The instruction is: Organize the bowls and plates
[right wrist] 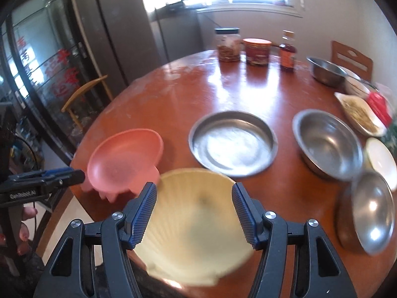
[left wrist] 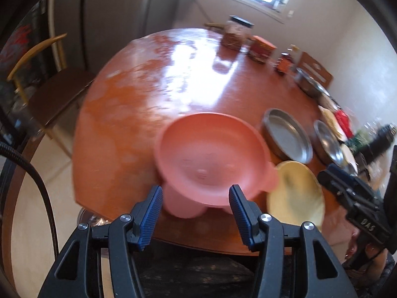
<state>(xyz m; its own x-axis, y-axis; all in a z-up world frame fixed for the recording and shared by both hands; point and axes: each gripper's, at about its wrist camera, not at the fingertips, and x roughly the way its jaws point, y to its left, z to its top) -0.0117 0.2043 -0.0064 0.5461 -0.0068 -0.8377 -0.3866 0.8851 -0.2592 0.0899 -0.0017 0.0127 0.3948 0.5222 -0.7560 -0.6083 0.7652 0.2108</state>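
A pink footed bowl [left wrist: 211, 159] stands near the front edge of the round wooden table [left wrist: 139, 79]; it also shows in the right wrist view [right wrist: 124, 159]. My left gripper [left wrist: 196, 198] is open, its fingers on either side of the bowl's near rim, not touching. A pale yellow ribbed bowl [right wrist: 196, 226] sits at the table's front edge, also in the left wrist view [left wrist: 295, 193]. My right gripper [right wrist: 194, 206] is open just above and in front of it. A flat steel pan [right wrist: 233, 142] and a steel bowl [right wrist: 327, 144] lie behind.
Jars and a bottle [right wrist: 287, 52] stand at the table's far side. More steel bowls [right wrist: 325, 70], a white dish with food [right wrist: 359, 114], a small white plate [right wrist: 382, 161] and a tilted steel bowl [right wrist: 372, 213] crowd the right. A chair [left wrist: 49, 84] stands left.
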